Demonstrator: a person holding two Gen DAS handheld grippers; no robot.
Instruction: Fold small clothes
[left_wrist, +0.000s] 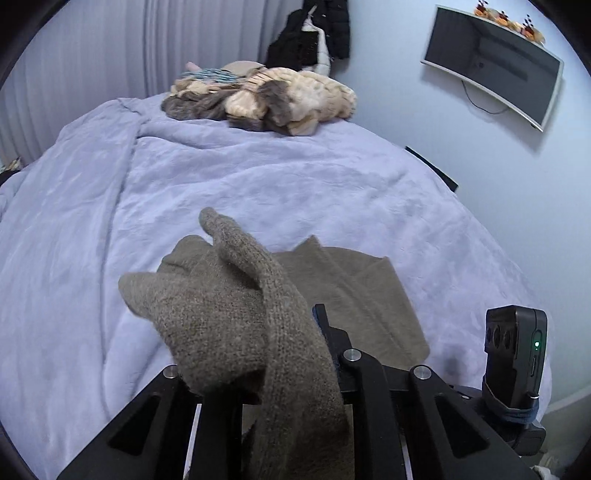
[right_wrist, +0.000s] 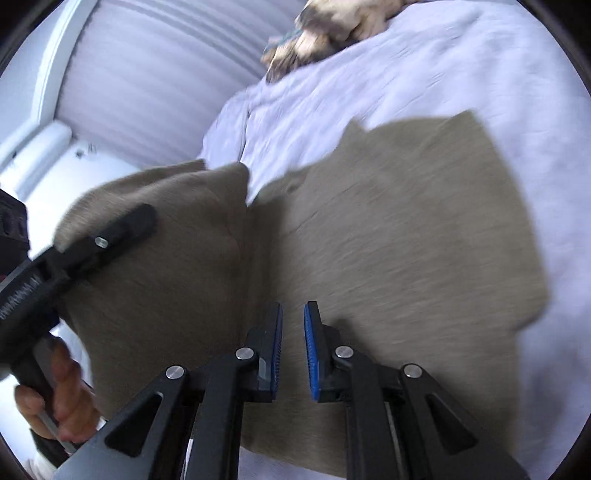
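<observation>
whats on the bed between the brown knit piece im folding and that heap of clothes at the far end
Nothing: in the left wrist view, only bare lavender blanket lies between the brown knit garment and the clothes pile.

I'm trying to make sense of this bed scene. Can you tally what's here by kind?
Grippers: 2, left, right
Brown knit garment: 1, partly lifted by the left gripper
Clothes pile: 1; its pieces cannot be counted
Blanket: 1
Wall TV: 1
Total: 6
</observation>
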